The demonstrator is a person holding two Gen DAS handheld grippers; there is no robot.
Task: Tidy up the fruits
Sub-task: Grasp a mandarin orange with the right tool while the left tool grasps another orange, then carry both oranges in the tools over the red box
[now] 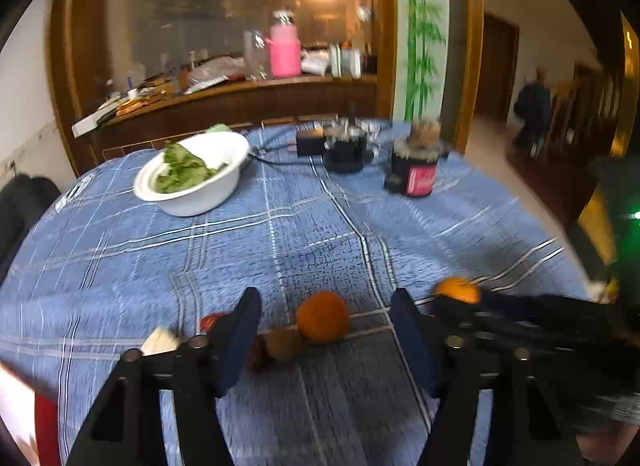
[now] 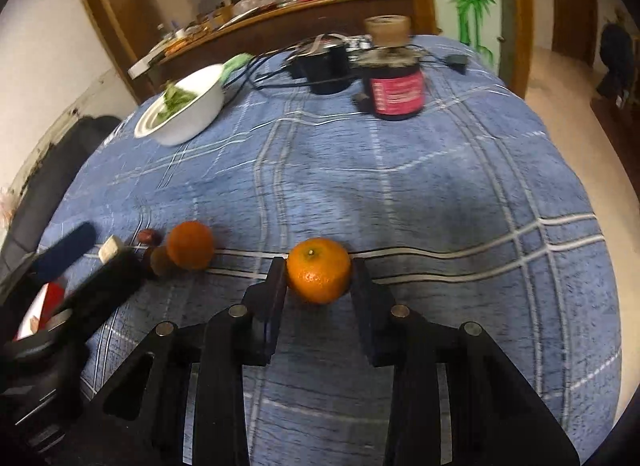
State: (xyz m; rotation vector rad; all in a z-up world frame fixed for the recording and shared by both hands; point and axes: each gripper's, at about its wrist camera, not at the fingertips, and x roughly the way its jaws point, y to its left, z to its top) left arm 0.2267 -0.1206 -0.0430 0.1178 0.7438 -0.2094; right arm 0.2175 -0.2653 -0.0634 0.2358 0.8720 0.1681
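My right gripper [image 2: 319, 266] is shut on an orange mandarin [image 2: 319, 270], holding it just above the blue checked tablecloth [image 2: 400, 193]. In the left wrist view the same mandarin [image 1: 458, 290] shows at the right, in the right gripper's black jaws. My left gripper [image 1: 326, 306] is open, with a second mandarin [image 1: 322, 316] and a brown kiwi [image 1: 284, 344] lying between its fingers. A small dark red fruit [image 1: 210, 322] sits by the left finger. In the right wrist view these fruits lie at the left: mandarin [image 2: 190, 244], kiwi [image 2: 160, 260], red fruit [image 2: 149, 236].
A white bowl [image 1: 208, 193] of green leaves stands at the far left of the round table. A dark jar with a red label [image 1: 414, 173] and black devices with cables [image 1: 344, 145] stand at the far side. A small white block [image 1: 160, 342] lies near the left finger.
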